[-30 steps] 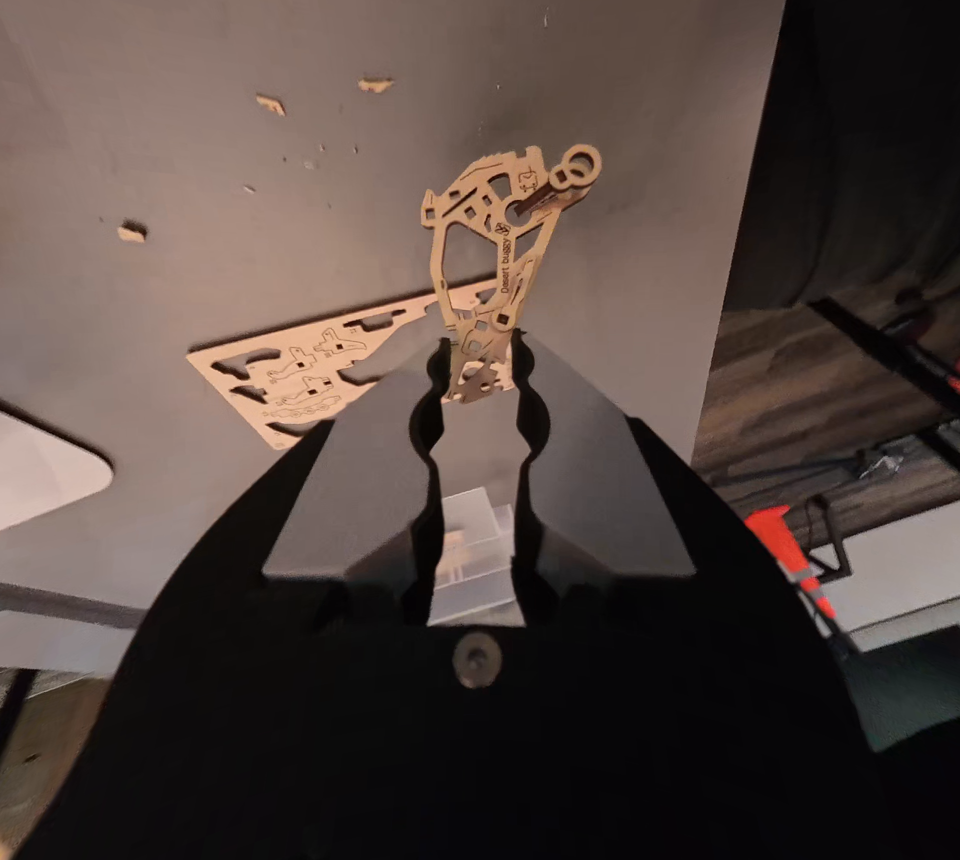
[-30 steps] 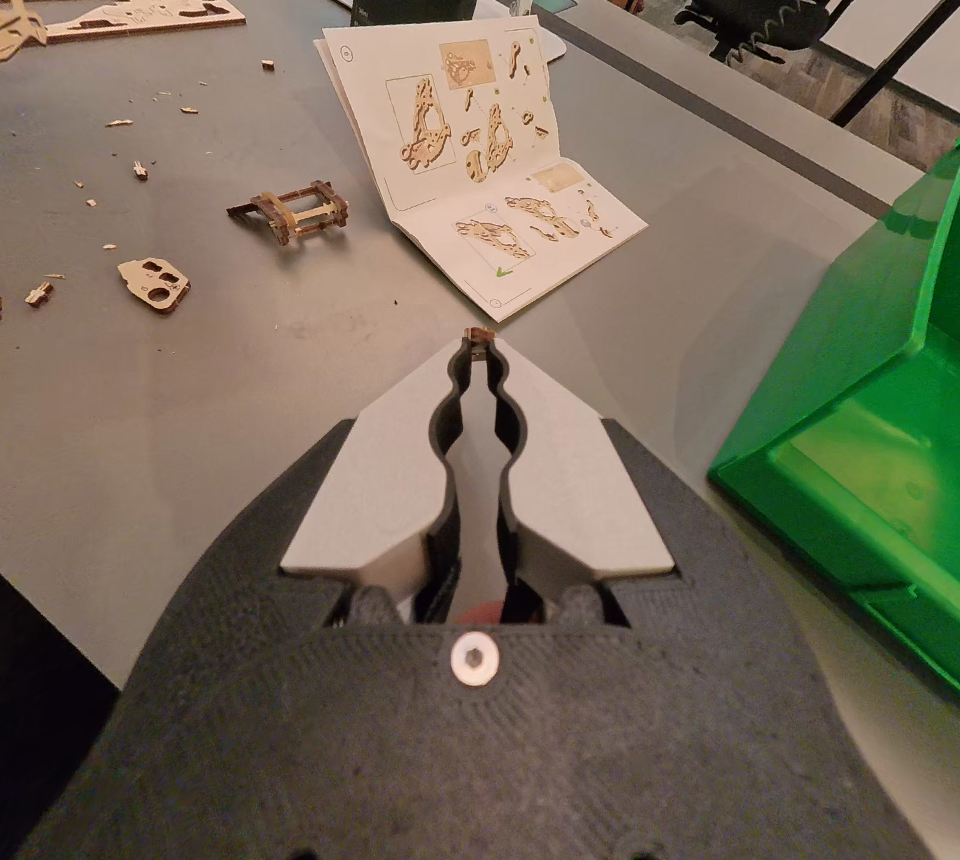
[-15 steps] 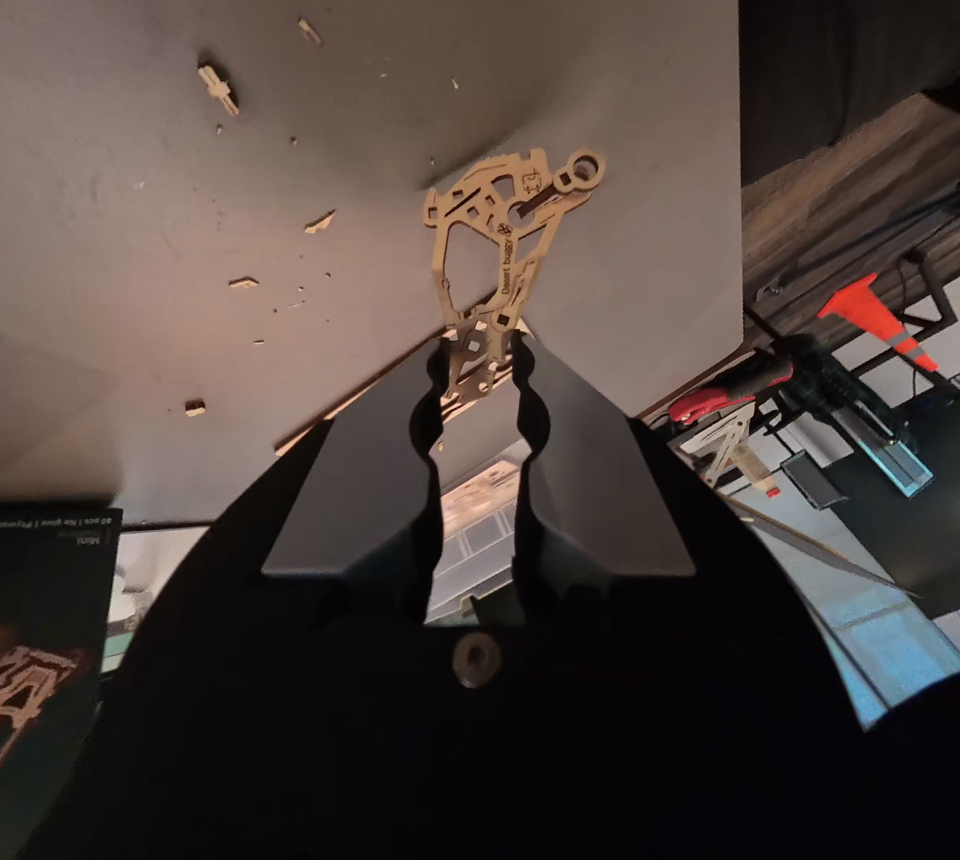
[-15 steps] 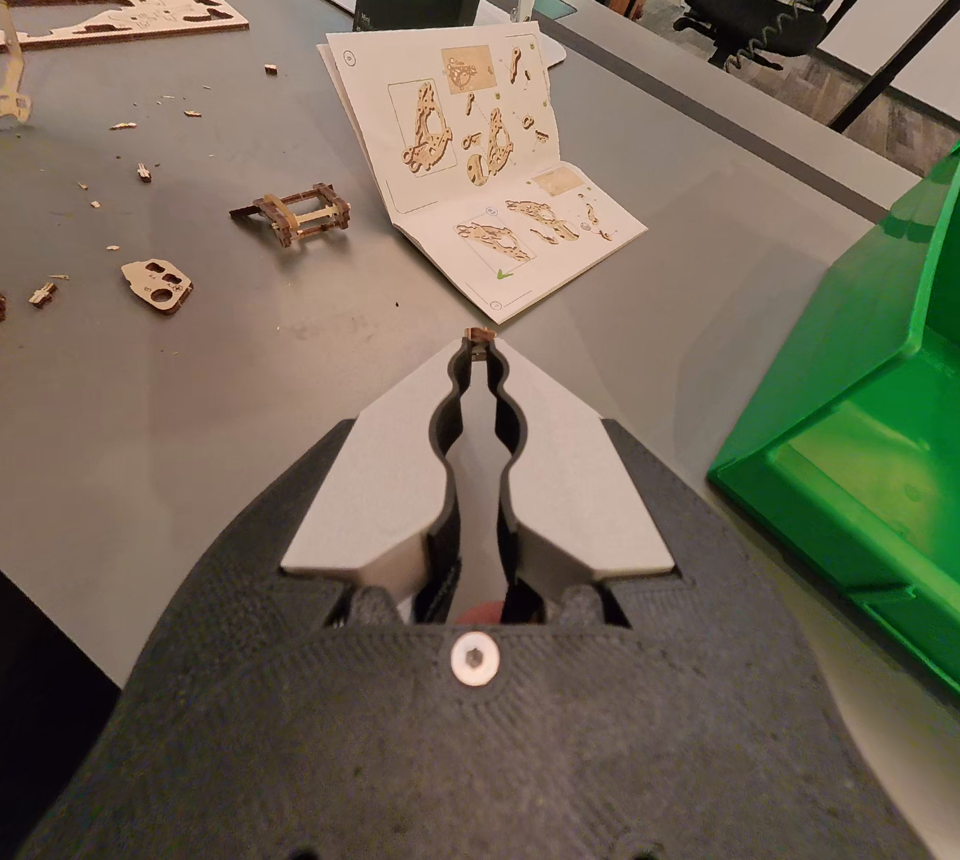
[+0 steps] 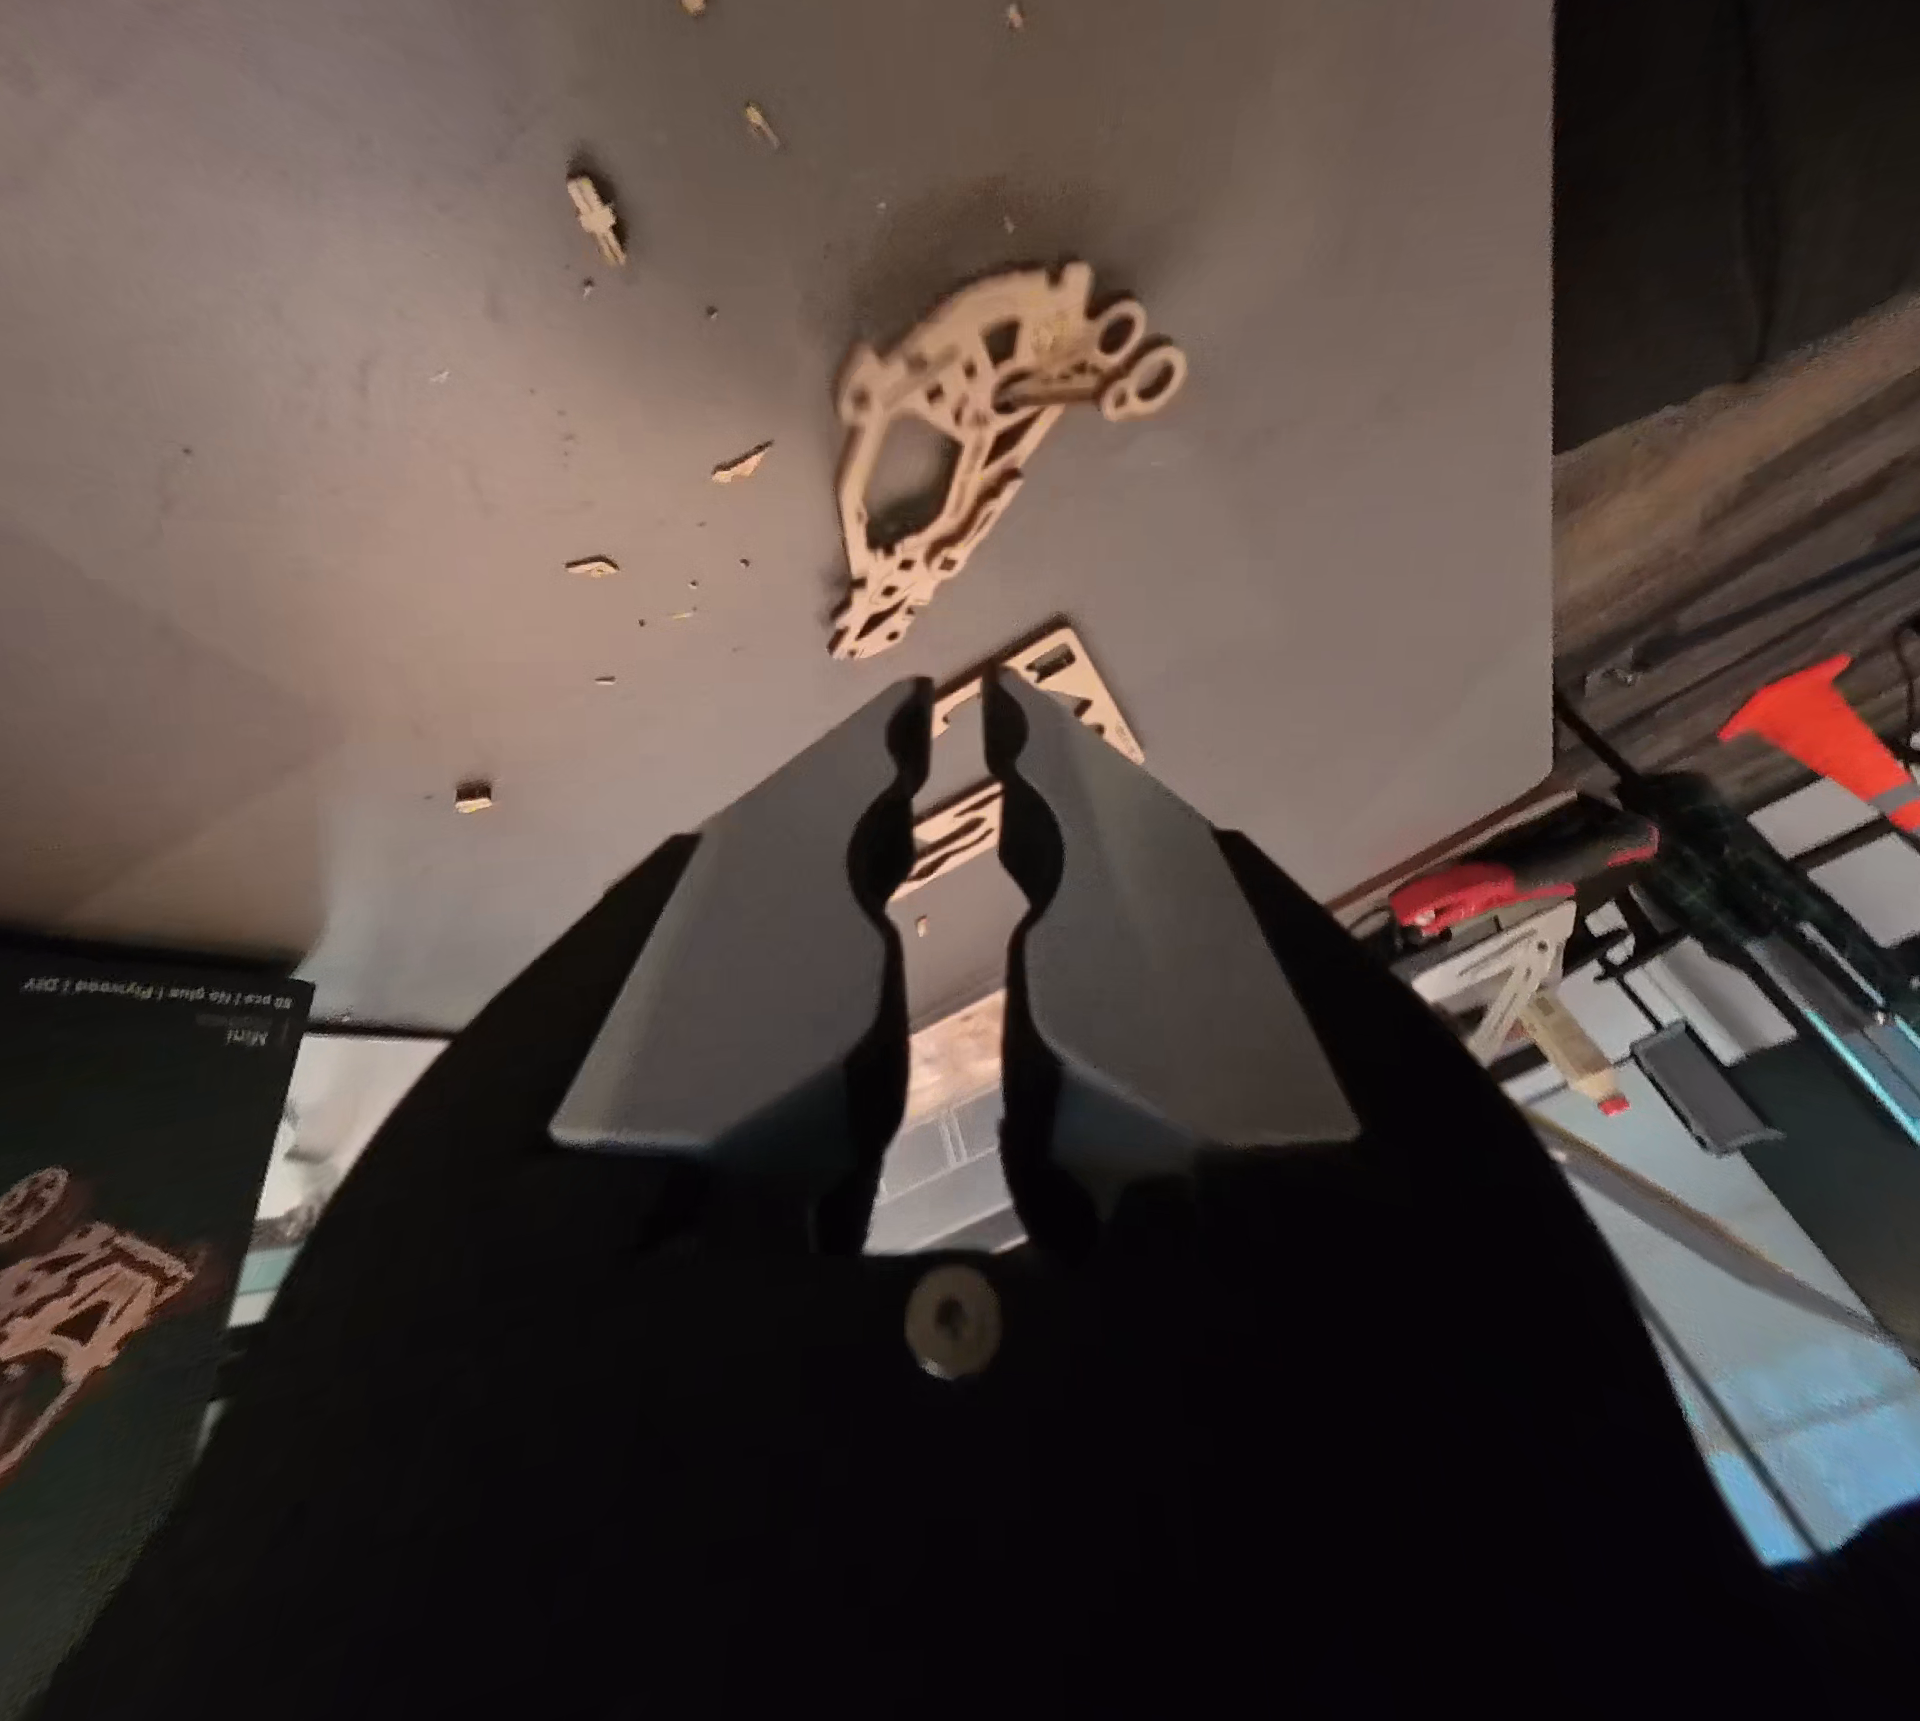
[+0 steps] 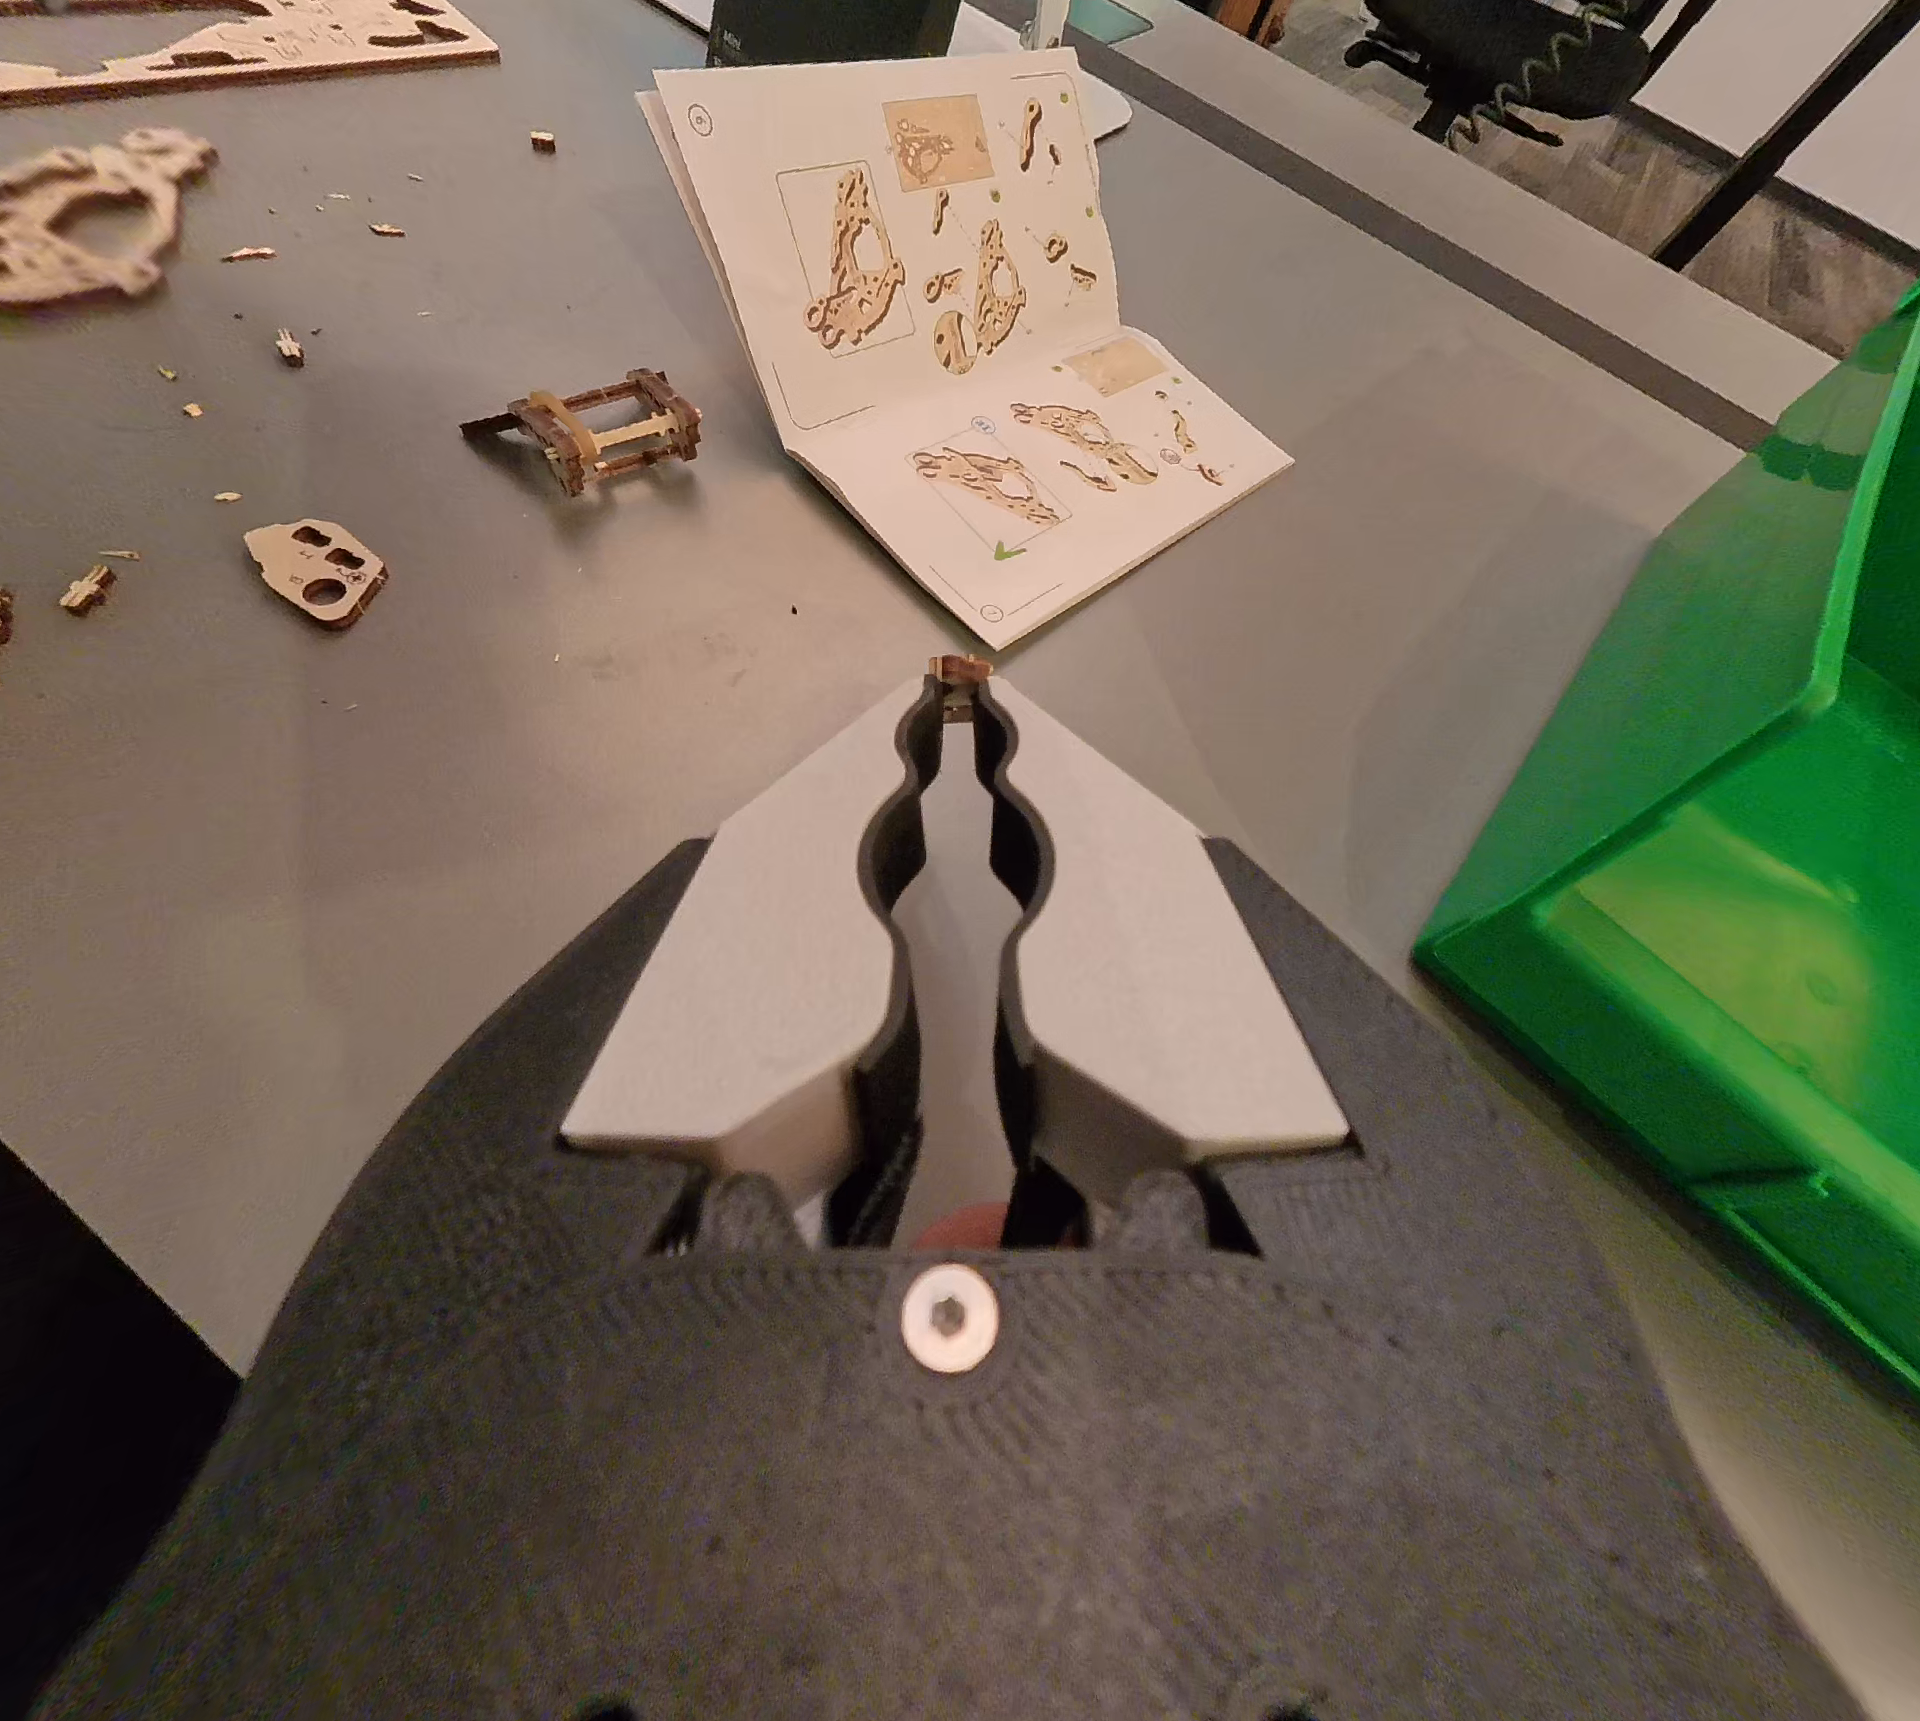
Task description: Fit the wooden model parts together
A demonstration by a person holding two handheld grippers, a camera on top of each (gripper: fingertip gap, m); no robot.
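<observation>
The flat pale wooden cut-out frame with two small rings at one end (image 5: pixel 997 445) lies loose on the grey surface (image 5: pixel 416 321), just beyond the left gripper (image 5: pixel 956 684) at about 12 o'clock from its tips. Its long axis runs from 7 to 1 o'clock in the left wrist view, the ringed end pointing to 1 o'clock. The left jaws stand a narrow way apart with nothing between them; only the punched wooden sheet (image 5: pixel 1081 684) shows through the gap. The right gripper (image 6: pixel 956 684) has its jaws nearly closed on a tiny brown wooden peg (image 6: pixel 958 669), pinched at the very tips. In the right wrist view the frame is cut off by the picture's edge at 9 o'clock, and motion blur softens its fine detail in the left one.
</observation>
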